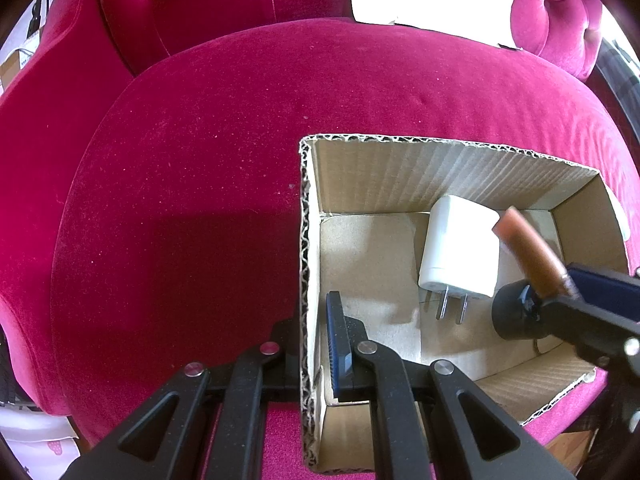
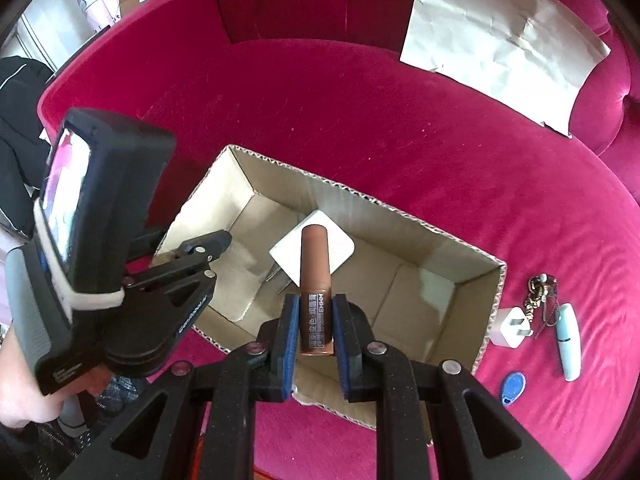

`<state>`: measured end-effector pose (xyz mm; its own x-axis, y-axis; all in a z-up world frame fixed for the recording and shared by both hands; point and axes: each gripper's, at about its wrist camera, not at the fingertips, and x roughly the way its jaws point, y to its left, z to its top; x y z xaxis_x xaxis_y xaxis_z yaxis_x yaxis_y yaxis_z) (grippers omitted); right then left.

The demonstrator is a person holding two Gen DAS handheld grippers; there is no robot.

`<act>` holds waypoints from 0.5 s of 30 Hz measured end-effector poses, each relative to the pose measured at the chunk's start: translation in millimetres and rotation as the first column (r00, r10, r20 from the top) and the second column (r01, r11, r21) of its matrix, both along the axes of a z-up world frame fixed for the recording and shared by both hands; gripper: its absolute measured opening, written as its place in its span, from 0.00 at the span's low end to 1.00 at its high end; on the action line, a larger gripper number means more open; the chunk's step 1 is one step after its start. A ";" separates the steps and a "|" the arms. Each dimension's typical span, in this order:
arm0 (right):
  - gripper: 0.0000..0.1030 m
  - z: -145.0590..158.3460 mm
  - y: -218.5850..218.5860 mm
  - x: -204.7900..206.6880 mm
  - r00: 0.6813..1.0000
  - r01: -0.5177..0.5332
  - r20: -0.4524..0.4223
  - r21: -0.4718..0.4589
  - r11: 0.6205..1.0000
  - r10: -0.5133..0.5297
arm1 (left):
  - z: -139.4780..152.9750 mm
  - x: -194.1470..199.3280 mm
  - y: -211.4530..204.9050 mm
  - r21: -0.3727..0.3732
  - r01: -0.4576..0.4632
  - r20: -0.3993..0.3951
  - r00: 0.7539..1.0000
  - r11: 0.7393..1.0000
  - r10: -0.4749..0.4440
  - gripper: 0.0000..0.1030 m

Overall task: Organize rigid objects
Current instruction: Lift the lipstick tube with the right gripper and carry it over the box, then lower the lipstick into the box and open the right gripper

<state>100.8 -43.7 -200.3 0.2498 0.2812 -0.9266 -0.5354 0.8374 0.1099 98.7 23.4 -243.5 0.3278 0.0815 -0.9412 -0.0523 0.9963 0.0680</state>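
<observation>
Clamped between my right gripper's (image 2: 315,326) blue pads is the brown tube (image 2: 316,284), label toward the lens, hanging over the open cardboard box (image 2: 436,236) so it should land beside the white charger (image 1: 460,248) already on the box floor. Left gripper (image 1: 316,344) is shut on the box's near wall, one finger inside and one outside, probably to stop it sliding on the soft pink cushion (image 1: 200,160). Small charger (image 2: 510,326), blue fob (image 2: 513,387), keychain (image 2: 542,292) and pale capped tube (image 2: 568,340) still wait outside, right of the box.
</observation>
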 end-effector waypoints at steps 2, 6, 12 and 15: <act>0.16 -3.9 1.8 1.1 1.000 0.001 -0.005 -0.004 1.000 -0.001 | -0.2 0.0 -0.2 0.000 0.000 0.000 1.000 1.000 0.000 0.08; 0.16 -11.3 1.2 5.1 1.000 0.004 -0.019 -0.006 1.000 -0.004 | -0.1 0.0 0.0 0.000 0.000 0.000 1.000 1.000 0.000 0.08; 0.17 -13.2 -1.0 6.6 1.000 0.009 -0.021 0.005 1.000 -0.009 | 0.2 -0.5 1.1 -0.001 -0.001 -0.001 1.000 1.000 0.001 0.08; 0.17 -12.5 -1.6 6.8 1.000 0.005 -0.023 0.011 1.000 -0.005 | -0.1 -0.6 1.2 -0.001 -0.002 -0.002 1.000 1.000 0.002 0.08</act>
